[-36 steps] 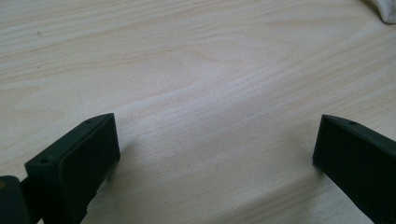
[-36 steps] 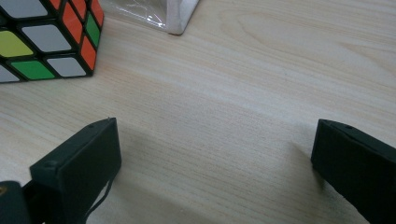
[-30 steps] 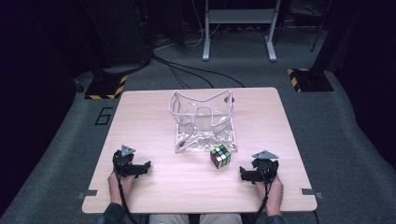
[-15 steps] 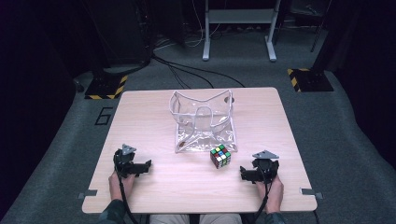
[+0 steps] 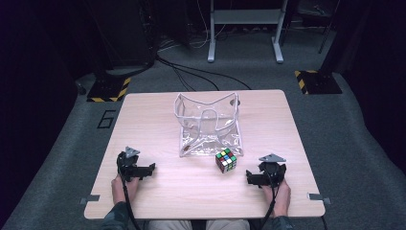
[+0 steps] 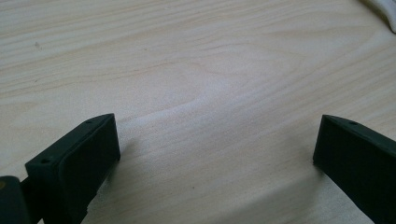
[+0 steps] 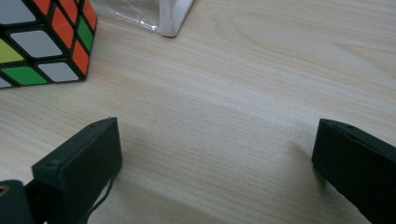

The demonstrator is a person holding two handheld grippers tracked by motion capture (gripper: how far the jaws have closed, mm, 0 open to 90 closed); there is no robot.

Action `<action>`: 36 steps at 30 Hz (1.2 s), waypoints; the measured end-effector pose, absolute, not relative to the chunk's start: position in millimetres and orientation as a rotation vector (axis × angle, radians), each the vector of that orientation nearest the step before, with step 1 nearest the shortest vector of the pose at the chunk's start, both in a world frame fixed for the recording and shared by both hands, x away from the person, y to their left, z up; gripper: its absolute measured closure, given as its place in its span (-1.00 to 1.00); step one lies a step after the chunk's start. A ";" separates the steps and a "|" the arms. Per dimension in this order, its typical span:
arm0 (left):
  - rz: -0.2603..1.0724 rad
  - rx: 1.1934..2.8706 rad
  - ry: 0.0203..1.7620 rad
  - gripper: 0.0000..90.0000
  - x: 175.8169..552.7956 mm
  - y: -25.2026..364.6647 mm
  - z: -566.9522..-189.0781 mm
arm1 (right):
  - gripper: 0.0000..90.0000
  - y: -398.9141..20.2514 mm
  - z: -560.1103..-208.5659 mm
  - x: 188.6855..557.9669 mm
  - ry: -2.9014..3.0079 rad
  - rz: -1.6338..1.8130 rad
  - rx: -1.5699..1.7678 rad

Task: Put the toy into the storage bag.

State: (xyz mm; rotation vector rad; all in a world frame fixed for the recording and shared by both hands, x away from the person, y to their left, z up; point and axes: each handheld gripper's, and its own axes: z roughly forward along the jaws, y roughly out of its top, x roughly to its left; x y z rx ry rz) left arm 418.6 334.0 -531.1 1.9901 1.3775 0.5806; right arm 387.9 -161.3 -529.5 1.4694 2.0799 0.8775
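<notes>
The pale wooden worktop (image 5: 158, 120) is carrying a clear plastic pouch with white trim (image 5: 208, 125) – it is standing open-mouthed at the middle, toward the far edge. Just off the pouch's near right corner, a scrambled multicoloured puzzle cube with black edges (image 5: 226, 160) is sitting on the bare wood, outside the pouch. Nothing looks begun – the cube is waiting to be picked up, and putting it in the pouch seems the likely aim. The right gripper (image 5: 251, 177) is resting near the near right corner, jaws spread wide, the cube close ahead. The left gripper (image 5: 149, 169) is lying near the near left corner, jaws likewise apart on nothing.
</notes>
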 end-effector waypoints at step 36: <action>0.583 1.975 1.397 -0.99 418.8 334.9 -531.3 | -1.00 -108.7 -488.6 381.6 2.192 0.981 1.407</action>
